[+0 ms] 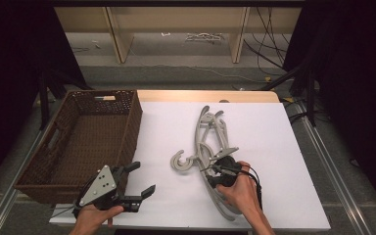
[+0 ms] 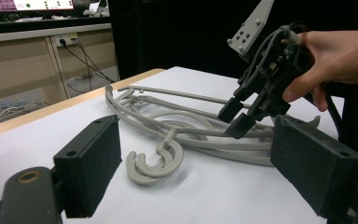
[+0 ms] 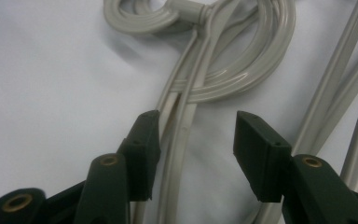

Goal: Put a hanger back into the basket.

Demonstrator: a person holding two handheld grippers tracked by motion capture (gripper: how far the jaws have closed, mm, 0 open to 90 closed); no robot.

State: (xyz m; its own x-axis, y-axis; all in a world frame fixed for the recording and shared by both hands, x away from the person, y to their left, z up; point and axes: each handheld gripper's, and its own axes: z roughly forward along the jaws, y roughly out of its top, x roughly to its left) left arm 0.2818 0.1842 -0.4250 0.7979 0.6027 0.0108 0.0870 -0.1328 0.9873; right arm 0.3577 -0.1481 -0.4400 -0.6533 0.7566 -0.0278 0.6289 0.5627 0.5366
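hanger bar (image 3: 179, 135) between right gripper's (image 3: 196, 140) parted jaws

hangers (image 3: 200, 84) cropped, basket's (image 1: 127, 132) near corner hidden

Pale grey hangers (image 1: 209, 142) lie on a plain white table (image 1: 274, 147), beside a dark brown woven basket (image 1: 132, 122), while both grippers, left gripper (image 1: 139, 178) and right gripper (image 3: 196, 140), are black.

one wicker basket (image 1: 85, 142), a tangle of grey hangers (image 1: 210, 147), exact count unclear
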